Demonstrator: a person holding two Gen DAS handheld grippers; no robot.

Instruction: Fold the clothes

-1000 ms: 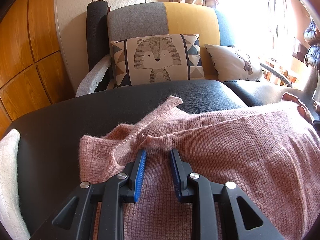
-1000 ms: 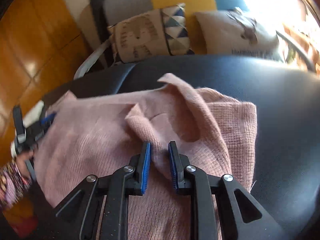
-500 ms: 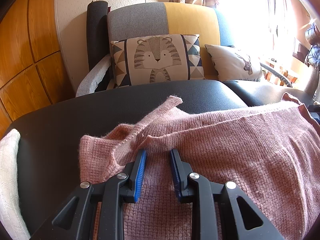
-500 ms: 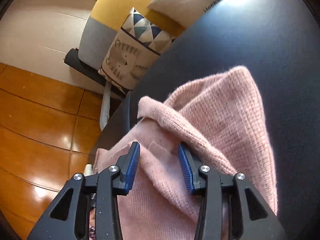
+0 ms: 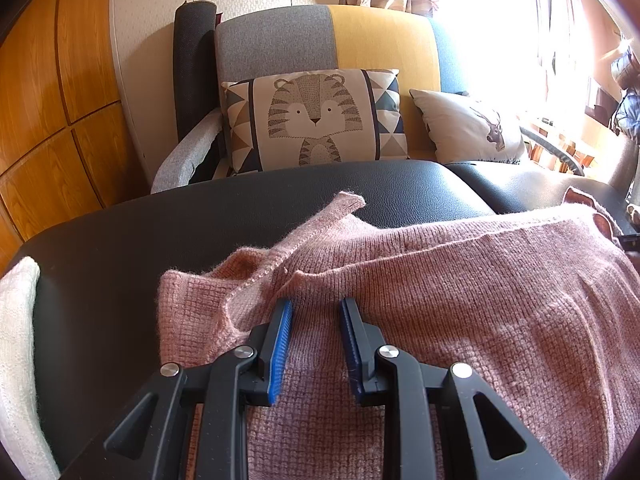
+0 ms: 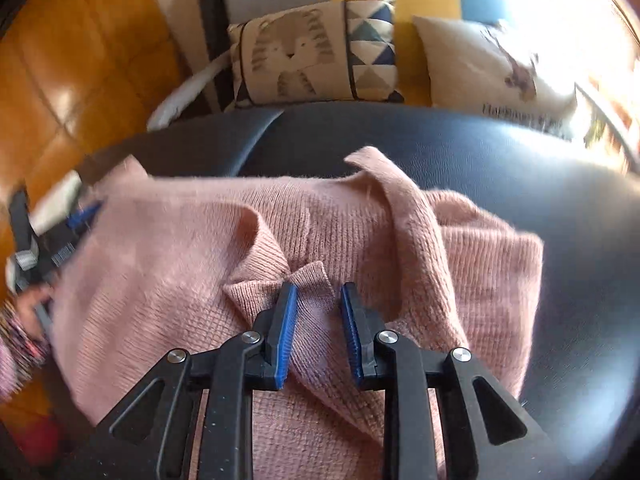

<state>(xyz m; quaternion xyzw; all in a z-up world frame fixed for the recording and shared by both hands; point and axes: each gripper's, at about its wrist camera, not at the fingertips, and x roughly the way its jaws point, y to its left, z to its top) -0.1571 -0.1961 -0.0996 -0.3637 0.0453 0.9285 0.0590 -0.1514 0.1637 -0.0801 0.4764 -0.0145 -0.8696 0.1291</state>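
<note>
On the black leather surface (image 5: 160,232) in front of the sofa, the pink knit sweater (image 5: 460,300) lies spread w/ one strap end poking up toward the tiger cushion (image 5: 314,120).

Left side first: the left gripper (image 5: 316,312) hasn't budged vs a sec ago — same spot at the folded edge, jaws narrow, knit bunched between the blue pads; looks pinched, tho I can't tell how firmly. So that corner is anchored.

Right side is where things changed: half a sec ago the right gripper (image 6: 318,296) was rolled over, jaws wider around a thick fold; now it's back level over the sweater's other end, jaws closing on a small pleat of fabric standing between them — whether the pads press yet, can't tell. My read: it's re-gripping, so the next fold isn't under way yet.

Hard to see: right view is motion-blurred, esp. at its left edge, where the other gripper and a patterned sleeve (image 6: 16,344) smear together. Window glare (image 5: 520,40) washes out the far right; the sweater's near edge is cut off under both tools.
</note>
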